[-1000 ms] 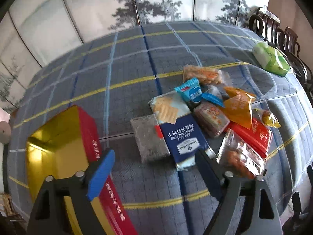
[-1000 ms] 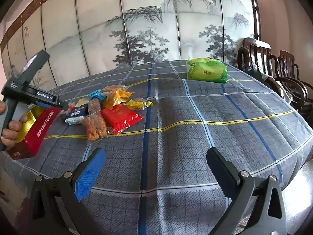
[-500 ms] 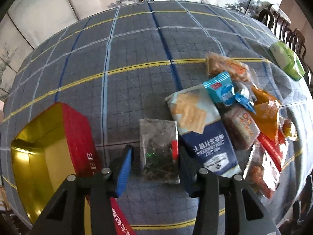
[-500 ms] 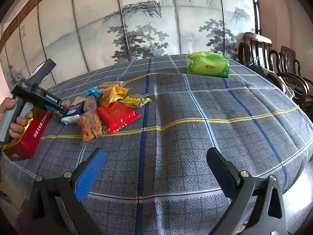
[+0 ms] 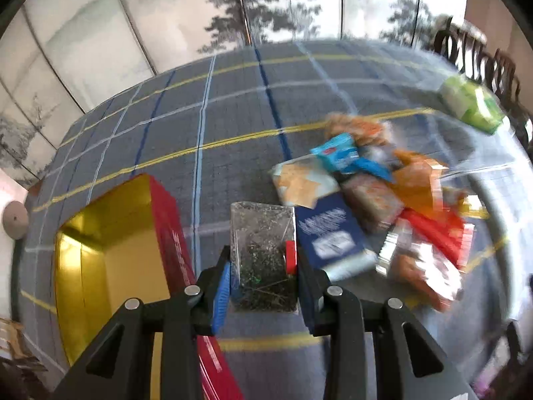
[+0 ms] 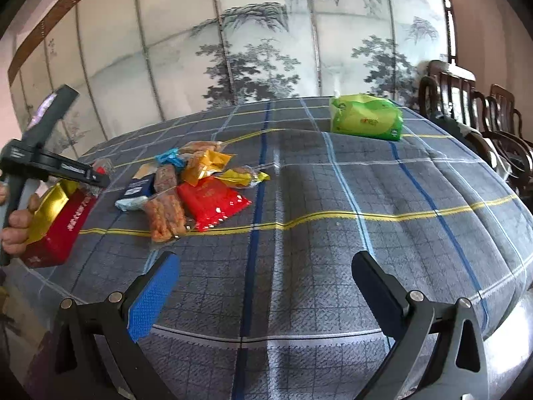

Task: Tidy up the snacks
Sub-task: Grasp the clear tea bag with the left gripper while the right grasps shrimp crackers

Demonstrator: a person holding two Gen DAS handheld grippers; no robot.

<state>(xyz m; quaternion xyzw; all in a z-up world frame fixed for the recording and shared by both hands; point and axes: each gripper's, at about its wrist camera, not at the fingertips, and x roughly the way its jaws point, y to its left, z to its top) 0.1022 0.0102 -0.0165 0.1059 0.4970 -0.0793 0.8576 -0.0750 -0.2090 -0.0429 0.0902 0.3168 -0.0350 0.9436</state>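
Left claw (image 5: 263,281) pinched on clear packet of dark contents (image 5: 263,250), one finger pressed to each side. Red tin with gold interior (image 5: 133,243) just left of packet, open side up. Navy cracker pack (image 5: 328,233) just right of packet; beyond it snack pile (image 5: 399,196), blurred. Green pack (image 5: 471,106) far right of packet, apart from pile. All on plaid-covered bench (image 5: 233,126). Right claw (image 6: 263,286) wide, holding nothing, above bare cloth, well apart from packet.
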